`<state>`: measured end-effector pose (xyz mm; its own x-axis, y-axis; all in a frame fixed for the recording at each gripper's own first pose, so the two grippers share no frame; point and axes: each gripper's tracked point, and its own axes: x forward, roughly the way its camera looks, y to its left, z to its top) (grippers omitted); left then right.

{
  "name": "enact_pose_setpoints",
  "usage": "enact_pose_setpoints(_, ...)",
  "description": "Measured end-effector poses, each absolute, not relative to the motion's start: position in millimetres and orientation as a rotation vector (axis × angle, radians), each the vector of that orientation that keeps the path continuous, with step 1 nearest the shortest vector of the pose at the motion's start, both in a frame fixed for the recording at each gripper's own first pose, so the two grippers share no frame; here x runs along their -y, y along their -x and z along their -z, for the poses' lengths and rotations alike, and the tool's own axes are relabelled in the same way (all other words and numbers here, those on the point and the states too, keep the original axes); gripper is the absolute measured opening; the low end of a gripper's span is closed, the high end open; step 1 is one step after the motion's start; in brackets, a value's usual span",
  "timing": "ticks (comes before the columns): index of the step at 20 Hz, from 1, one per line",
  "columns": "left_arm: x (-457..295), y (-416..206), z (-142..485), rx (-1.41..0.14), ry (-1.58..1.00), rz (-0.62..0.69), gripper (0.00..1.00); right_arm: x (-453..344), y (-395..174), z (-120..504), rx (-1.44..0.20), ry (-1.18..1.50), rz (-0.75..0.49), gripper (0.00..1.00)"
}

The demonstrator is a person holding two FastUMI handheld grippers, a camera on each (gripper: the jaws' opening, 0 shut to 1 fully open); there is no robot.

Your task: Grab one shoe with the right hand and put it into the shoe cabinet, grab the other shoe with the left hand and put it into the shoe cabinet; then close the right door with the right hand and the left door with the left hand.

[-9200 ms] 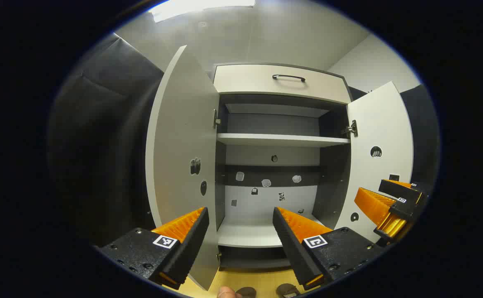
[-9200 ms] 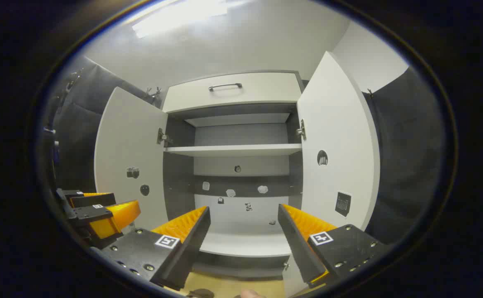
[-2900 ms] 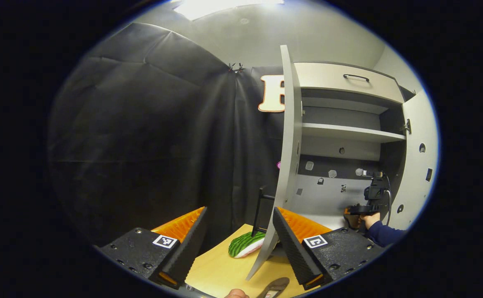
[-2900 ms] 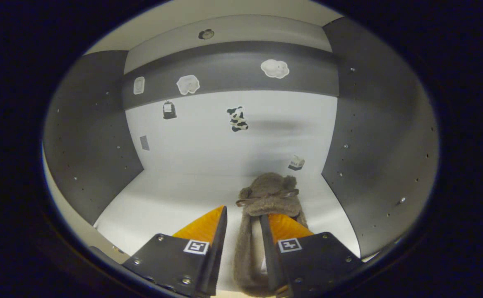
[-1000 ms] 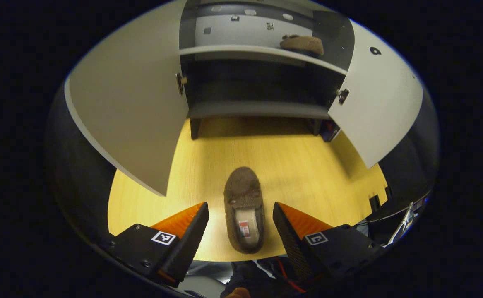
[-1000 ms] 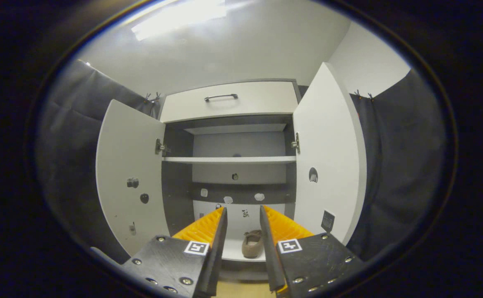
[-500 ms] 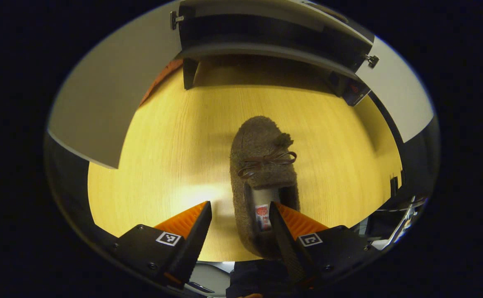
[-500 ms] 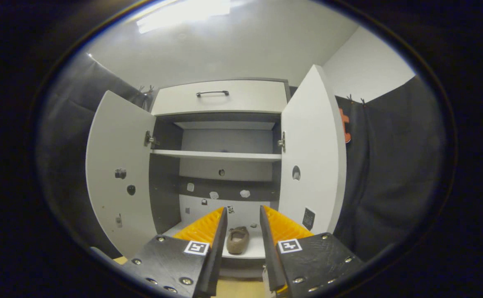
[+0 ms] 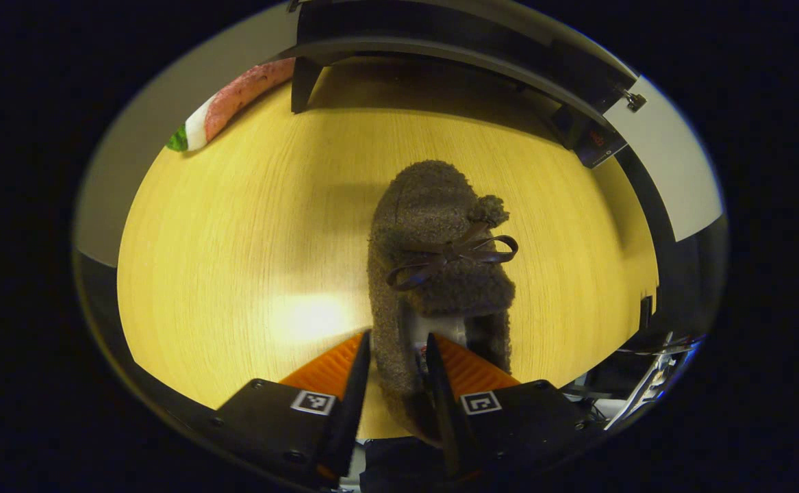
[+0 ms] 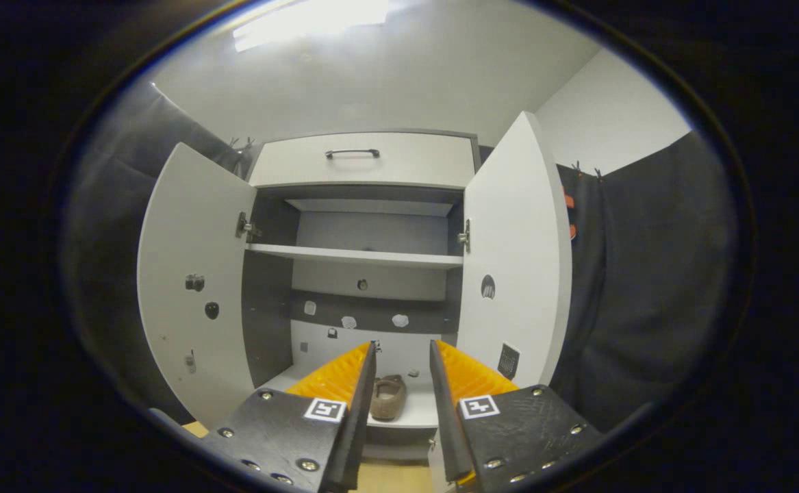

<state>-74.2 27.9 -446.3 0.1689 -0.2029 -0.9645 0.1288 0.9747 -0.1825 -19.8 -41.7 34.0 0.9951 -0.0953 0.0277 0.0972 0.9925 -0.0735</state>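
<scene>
Since half a second ago the left tongs (image 9: 394,370) have dropped closer to the fuzzy brown shoe (image 9: 440,274) and drawn in from wide apart, so that they now stand clamped across its left side wall near the heel, one finger outside the shoe and the other down in its opening. The shoe lies on the wooden tabletop (image 9: 235,239) with its toe and bow pointing away from the tongs, toward the foot of the shoe cabinet (image 10: 365,205) ahead. The right tongs (image 10: 402,383) have hardly shifted; they hang in front of the cabinet, narrowed with a slim gap and holding nothing. Between their tips, farther off, the first shoe (image 10: 387,397) rests on the lower shelf (image 10: 426,414). The left door (image 10: 190,287) and the right door (image 10: 515,260) both stand wide open on either side of them. The second pickup looks like the step in hand, with the placing and both doors not yet done. The grip is the weak point: it bites only a soft pile wall at one end, so the long toe may sag or swing on the lift, and the plush could slip free. A drooping toe might also catch the shelf edge on the way in, or land against the first shoe.
</scene>
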Motion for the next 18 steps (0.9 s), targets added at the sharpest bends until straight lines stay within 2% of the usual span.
enact_pose_setpoints(1, -28.8, 75.1, 444.0, -1.408, 0.077, 0.227, 0.44, 41.8, 20.0, -33.8, 0.026, 0.072, 0.096, 0.46)
enact_pose_setpoints(3, -29.9, 72.9, 443.8, -1.446, 0.094, 0.200, 0.35, 40.9, 20.1, -32.5, 0.024, 0.067, 0.092, 0.43)
enact_pose_setpoints(4, -31.6, 72.8, 442.5, -1.453, 0.109, 0.185, 0.25, 40.7, 20.8, -32.1, 0.023, 0.068, 0.090, 0.44)
enact_pose_setpoints(6, -32.4, 72.2, 444.3, -1.449, 0.132, 0.186, 0.13, 41.4, 22.3, -29.5, 0.019, 0.070, 0.090, 0.47)
enact_pose_setpoints(8, -35.4, 70.9, 443.6, -1.433, 0.159, 0.188, 0.06, 42.0, 23.9, -27.8, 0.016, 0.070, 0.090, 0.49)
enact_pose_setpoints(10, -37.4, 67.2, 442.4, -1.415, 0.203, 0.152, 0.03, 42.2, 24.5, -26.0, 0.011, 0.070, 0.088, 0.43)
enact_pose_setpoints(14, -42.7, 58.6, 428.0, -1.321, 0.145, 0.151, 0.01, 45.9, 26.5, -27.0, 0.008, 0.069, 0.084, 0.43)
enact_pose_setpoints(18, -40.7, 25.8, 404.5, -1.204, 0.219, 0.196, 0.01, 50.8, 28.8, -26.0, 0.011, 0.058, 0.089, 0.46)
